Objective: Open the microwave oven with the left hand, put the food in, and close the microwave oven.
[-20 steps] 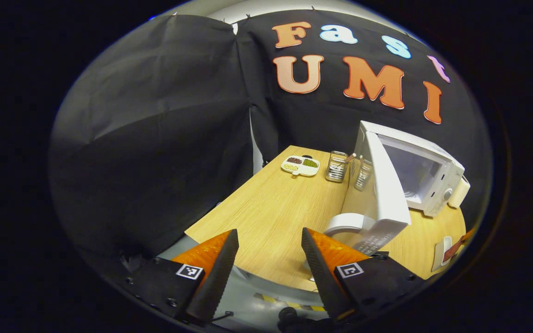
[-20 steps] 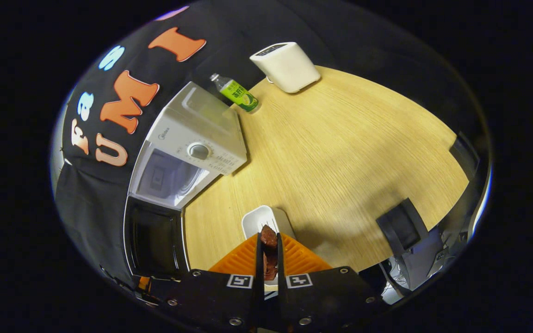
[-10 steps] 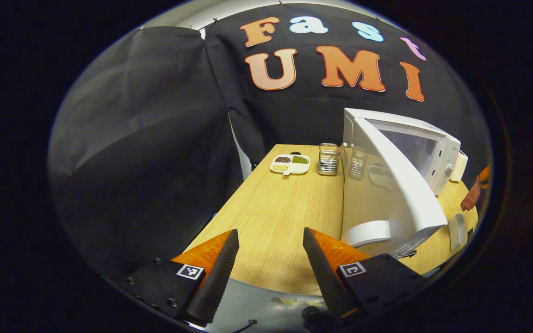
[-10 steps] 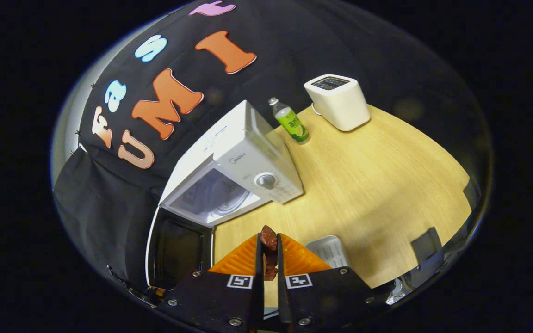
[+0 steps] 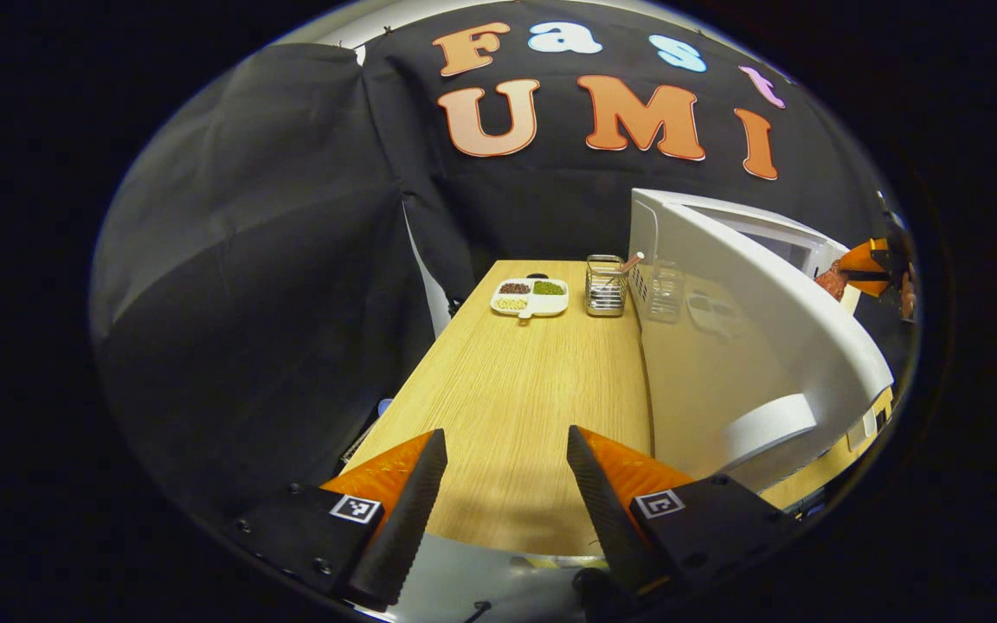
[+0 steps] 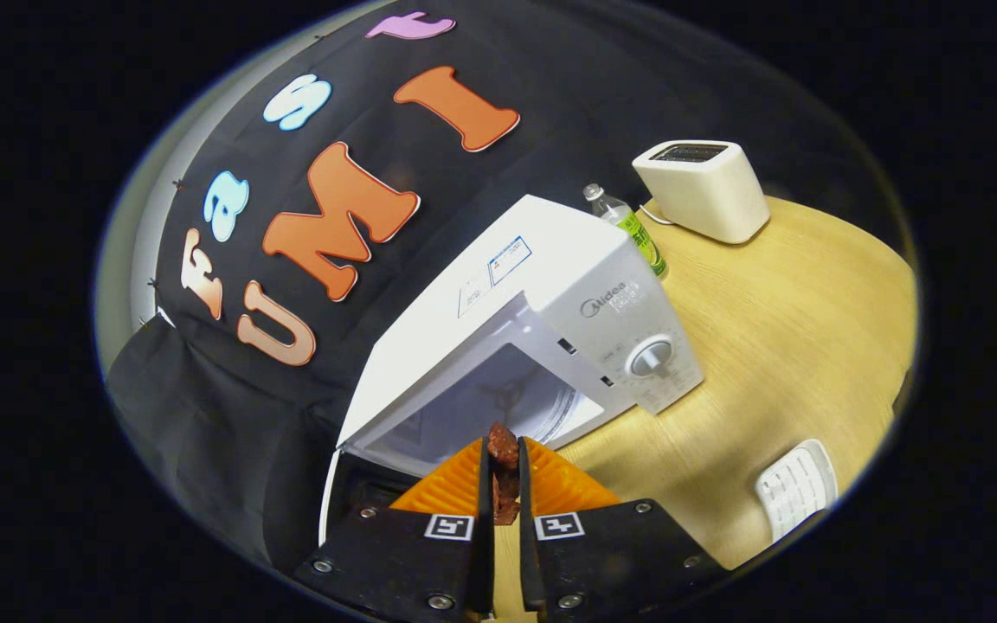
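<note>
While the microwave door stands swung wide, the components read as follows:
Left gripper: fingers spread well apart, nothing between them; it sits over the near edge of the wooden table
Right gripper: fingers pressed together on a dark reddish piece of food, which pokes out past the fingertips; in the left gripper view it shows at the far right, behind the door, with the food at its tip
Food position: clamped in the right gripper, just in front of the open cavity mouth; not resting on any surface
Microwave oven: white, on the table, cavity open toward the right gripper, dial on its front panel
Microwave door: open, hinged at the cavity's left side, with a curved white handle near its free edge
Far left of table: divided snack tray and wire utensil holder, just beside each other
Far right of table: green-labelled bottle beside the microwave; white toaster beyond it
Near right of table: small white ribbed dish, well apart from the microwave
</note>
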### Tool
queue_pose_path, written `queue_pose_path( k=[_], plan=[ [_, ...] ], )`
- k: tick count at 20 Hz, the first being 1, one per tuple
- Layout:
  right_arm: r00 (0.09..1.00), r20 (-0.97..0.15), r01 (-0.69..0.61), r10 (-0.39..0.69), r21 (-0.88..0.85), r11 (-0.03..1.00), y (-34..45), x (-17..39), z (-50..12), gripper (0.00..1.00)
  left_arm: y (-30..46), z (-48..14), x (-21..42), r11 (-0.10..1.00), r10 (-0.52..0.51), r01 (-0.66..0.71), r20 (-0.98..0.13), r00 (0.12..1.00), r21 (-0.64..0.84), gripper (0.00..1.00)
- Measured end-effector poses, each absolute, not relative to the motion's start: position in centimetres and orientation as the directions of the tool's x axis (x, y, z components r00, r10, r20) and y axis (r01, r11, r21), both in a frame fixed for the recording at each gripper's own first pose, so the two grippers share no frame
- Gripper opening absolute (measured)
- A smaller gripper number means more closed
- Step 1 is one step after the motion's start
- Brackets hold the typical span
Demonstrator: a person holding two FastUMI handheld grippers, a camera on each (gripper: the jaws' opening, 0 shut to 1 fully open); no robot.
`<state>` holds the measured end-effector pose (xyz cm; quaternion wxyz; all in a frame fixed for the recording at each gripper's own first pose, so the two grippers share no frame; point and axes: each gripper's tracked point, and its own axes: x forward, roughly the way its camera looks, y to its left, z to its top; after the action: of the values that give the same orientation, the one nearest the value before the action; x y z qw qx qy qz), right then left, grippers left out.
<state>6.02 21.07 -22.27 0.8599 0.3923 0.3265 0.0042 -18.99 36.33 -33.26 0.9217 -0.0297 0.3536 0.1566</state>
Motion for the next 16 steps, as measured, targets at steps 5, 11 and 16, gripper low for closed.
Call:
queue_pose_path(
  k=[5,11,16],
  plan=[
    [0.813,-0.570,0.360,0.120,0.653,0.667,22.7,9.6,-25.2,0.12,37.6,-33.9,-17.6,0.951,0.239,-0.308,-0.672,0.701,0.017,0.91],
    [0.798,-0.599,0.449,0.070,0.668,0.594,26.1,13.0,-28.8,0.12,37.8,-34.7,-16.4,0.961,0.199,-0.275,-0.697,0.689,0.003,0.91],
    [0.804,-0.595,0.479,-0.003,0.644,0.596,27.4,14.8,-30.7,0.12,38.2,-34.8,-16.1,0.966,0.178,-0.257,-0.705,0.687,-0.006,0.91]
  ],
)
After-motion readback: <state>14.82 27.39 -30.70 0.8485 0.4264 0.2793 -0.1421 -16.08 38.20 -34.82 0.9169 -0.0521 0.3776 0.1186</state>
